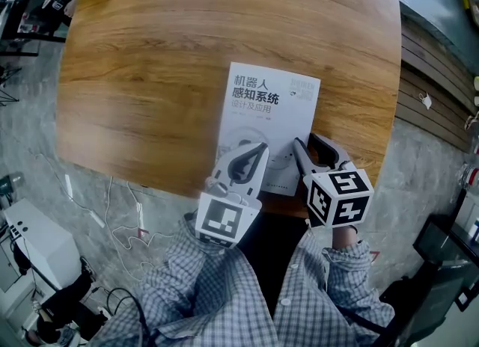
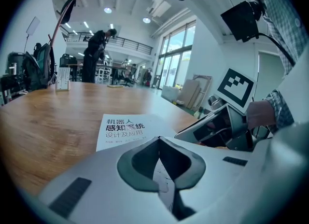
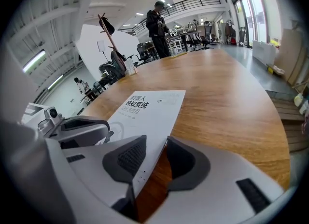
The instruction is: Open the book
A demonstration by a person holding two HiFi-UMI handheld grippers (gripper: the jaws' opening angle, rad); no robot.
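white book [image 1: 269, 114] lies closed near the wooden worktop's [image 1: 150, 76] front edge. left tongs [image 1: 260, 149], shut, sit over its cover; right tongs [image 1: 307, 143] gape astride its right edge. next, likely: pinch only the cover, then lift.

Blue-and-white checked shirt sleeves [image 1: 224, 293] covered both arms; the white plastic left gripper [image 1: 262, 146] and right gripper [image 1: 305, 142] bore dark grey pads [image 3: 126, 158] and black-and-white marker cubes [image 1: 227, 218].

Book [image 1: 273, 125] cover reads 机器人感知系统, probably 设计及应用 below.
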